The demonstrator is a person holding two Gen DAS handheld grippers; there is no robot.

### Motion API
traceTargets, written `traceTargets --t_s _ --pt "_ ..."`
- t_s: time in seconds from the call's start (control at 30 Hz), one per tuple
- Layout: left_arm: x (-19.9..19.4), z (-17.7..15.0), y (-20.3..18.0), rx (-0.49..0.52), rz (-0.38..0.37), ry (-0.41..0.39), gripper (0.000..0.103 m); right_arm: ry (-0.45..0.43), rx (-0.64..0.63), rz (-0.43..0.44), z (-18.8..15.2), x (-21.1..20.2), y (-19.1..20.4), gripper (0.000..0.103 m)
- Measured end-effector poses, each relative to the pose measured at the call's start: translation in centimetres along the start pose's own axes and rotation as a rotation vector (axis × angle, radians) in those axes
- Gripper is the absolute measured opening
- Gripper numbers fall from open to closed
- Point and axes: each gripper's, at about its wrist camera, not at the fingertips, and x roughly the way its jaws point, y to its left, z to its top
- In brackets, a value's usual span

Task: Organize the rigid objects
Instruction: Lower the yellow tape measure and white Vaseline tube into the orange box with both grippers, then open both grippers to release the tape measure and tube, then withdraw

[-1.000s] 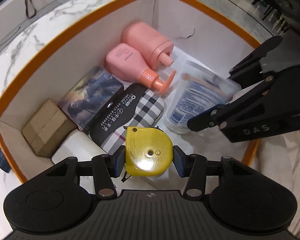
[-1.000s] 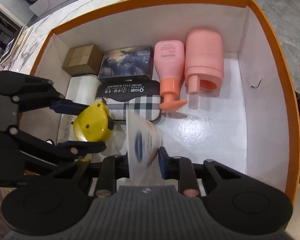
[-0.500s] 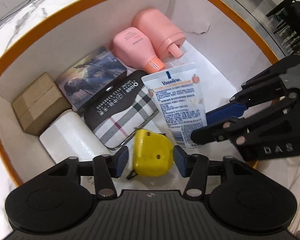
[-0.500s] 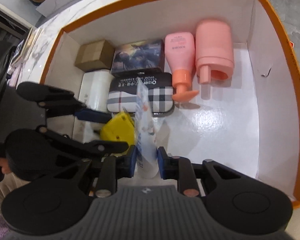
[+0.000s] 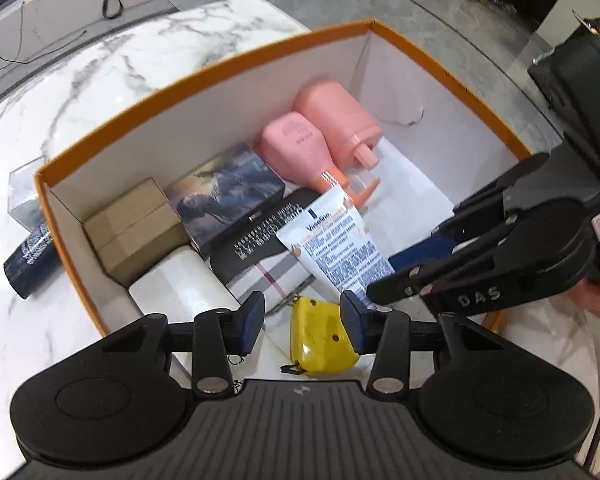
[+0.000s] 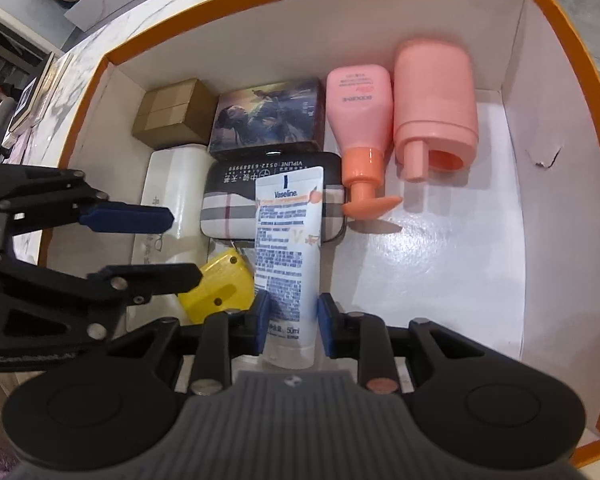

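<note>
Two grippers work inside the orange-rimmed box [image 6: 556,12] on the marble worktop [image 5: 112,80]. The left gripper [image 5: 302,322], which pinched the yellow tape measure [image 5: 320,338] a second ago, now has its fingers spread; the tape measure lies released on the box floor near the near wall, just beside the white packet [image 6: 172,196] and the plaid case [image 6: 228,216]. That item reads as placed. The right gripper [image 6: 290,322], turned since the earlier frames, now shows the Vaseline tube [image 6: 288,248] label-up; its fingers flank the cap end with slight gaps showing, so whether they pinch it cannot be told. The tube's crimped end overlaps the plaid case.

Along the far wall stand the brown carton [image 6: 172,114] in the left corner, the picture box [image 6: 268,116], the pink pump bottle [image 6: 360,120] and the pink dispenser [image 6: 434,104].

Open floor remains on the right half, up to the right wall; judged from this, the tube could settle there, clear of the pump nozzle. Outside the left wall lie a dark tube [image 5: 30,256] and a clear box [image 5: 24,196].
</note>
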Motion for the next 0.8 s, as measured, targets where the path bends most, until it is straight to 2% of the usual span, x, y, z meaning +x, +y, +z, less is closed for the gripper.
traceTargets --t_s 0.1,0.27,0.3,0.37,0.47,0.57,0.73,0.8 --pt "-0.4 0.1 0.0 0.003 0.004 -0.020 0.052 -0.003 -0.020 -0.057 -0.1 0.0 0.5 0.037" --pt "-2.0 -0.4 -0.1 0.021 -0.005 -0.061 0.050 -0.036 -0.048 -0.123 -0.5 -1.0 1.5 0.039" --pt "-2.3 -0.5 -0.2 0.023 -0.008 -0.070 0.050 -0.044 -0.052 -0.124 -0.5 -1.3 1.6 0.039" --pt "-3.4 -0.7 -0.2 0.027 -0.006 -0.091 0.050 -0.065 -0.063 -0.123 -0.6 -2.1 2.1 0.046" --pt "-4.9 -1.2 0.2 0.030 0.004 -0.127 0.050 -0.108 -0.094 -0.116 -0.8 -3.2 3.3 0.048" --pt "-6.5 -1.8 0.8 0.033 0.029 -0.155 0.050 -0.164 -0.117 -0.101 -0.9 -4.3 4.7 0.051" --pt "-9.0 -3.3 2.7 0.055 0.077 -0.218 0.049 -0.259 -0.194 -0.137 -0.5 -5.3 7.6 0.059" --pt "-9.6 -4.0 3.8 0.037 0.096 -0.238 0.049 -0.263 -0.209 -0.134 -0.1 -5.4 8.6 0.059"
